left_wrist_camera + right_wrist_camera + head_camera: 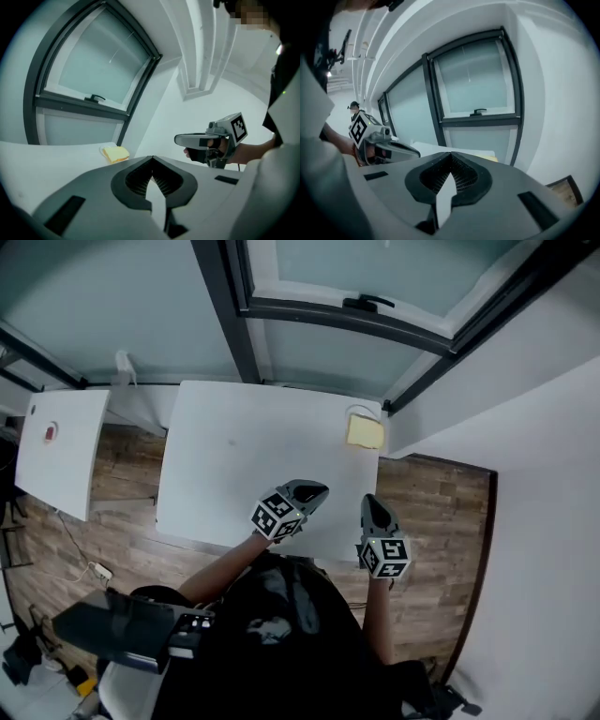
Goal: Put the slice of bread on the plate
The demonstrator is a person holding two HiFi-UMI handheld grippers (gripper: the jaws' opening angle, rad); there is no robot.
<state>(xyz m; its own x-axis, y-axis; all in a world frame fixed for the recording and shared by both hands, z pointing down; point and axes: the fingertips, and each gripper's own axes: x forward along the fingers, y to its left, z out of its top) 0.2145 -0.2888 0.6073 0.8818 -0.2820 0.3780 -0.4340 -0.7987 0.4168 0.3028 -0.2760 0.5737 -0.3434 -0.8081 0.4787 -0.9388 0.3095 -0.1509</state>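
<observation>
Right tool closed, apart from bread

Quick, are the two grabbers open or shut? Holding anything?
Left gripper: shut, holding nothing.
Right gripper: shut, holding nothing.

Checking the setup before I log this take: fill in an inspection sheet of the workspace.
Surface: white table, bare apart from the far right corner.
Job's things: slice of bread on what looks like a white plate, far right corner.
Clutter: nothing seen.
Grippers: left gripper and right gripper over the near edge, jaws together, empty.
Cables: cable on the floor, left.
Surroundings: wood floor, window, second white table at left.
</observation>
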